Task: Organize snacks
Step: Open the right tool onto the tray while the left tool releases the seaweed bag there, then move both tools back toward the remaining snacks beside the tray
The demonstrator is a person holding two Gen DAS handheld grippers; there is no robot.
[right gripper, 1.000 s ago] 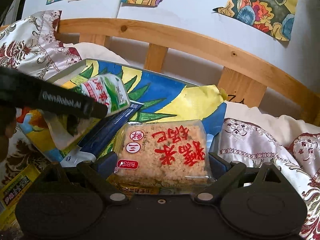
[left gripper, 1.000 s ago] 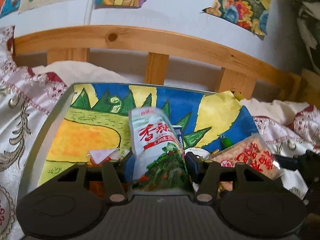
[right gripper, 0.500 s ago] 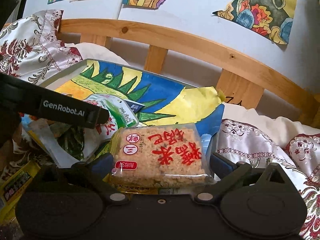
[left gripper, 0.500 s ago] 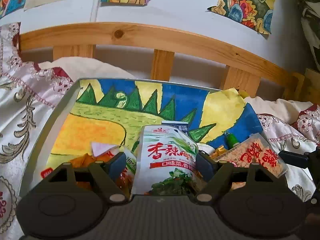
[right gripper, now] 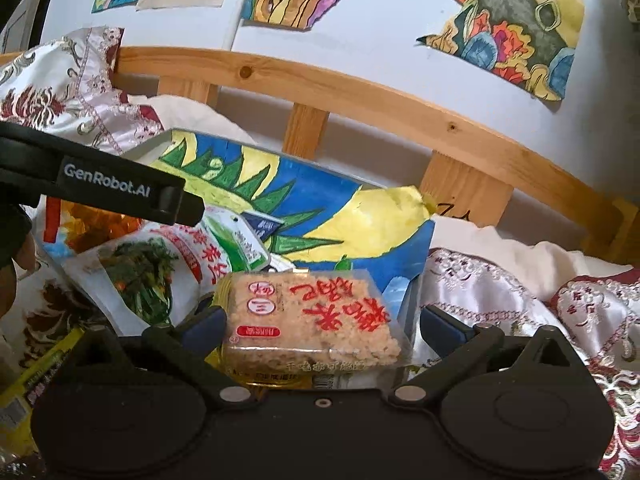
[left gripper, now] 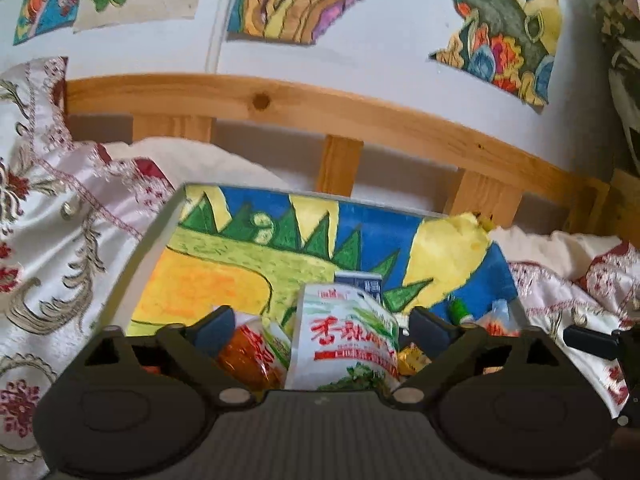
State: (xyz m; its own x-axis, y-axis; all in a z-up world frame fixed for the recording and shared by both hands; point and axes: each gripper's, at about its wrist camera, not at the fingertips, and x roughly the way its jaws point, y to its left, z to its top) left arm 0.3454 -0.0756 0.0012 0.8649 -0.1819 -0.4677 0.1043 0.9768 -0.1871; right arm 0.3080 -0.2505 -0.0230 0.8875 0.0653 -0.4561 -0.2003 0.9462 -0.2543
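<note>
My left tongs (left gripper: 322, 330) opening around the green-and-white snack pouch (left gripper: 346, 340), pads clear of it, my right tongs (right gripper: 322, 326) wide apart beside the rice-cracker pack (right gripper: 316, 316), both on the painted tray (left gripper: 240, 256).

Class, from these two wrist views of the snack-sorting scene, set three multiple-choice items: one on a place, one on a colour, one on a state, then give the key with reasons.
1. Where does the rice cracker pack lie?
A. between the right gripper's fingers
B. on the wooden rail
C. under the pillow

2. What colour are the large characters on the white and green snack bag?
A. blue
B. red
C. black

3. How does the left gripper stand?
A. clamped on the bag
B. out of view
C. jaws opening, pads clear of the bag

Key: 1 A, the pack sits between the fingers of the right gripper, which is open. 2 B, the print is red on white. 3 C, gaps show on both sides of the bag.
</note>
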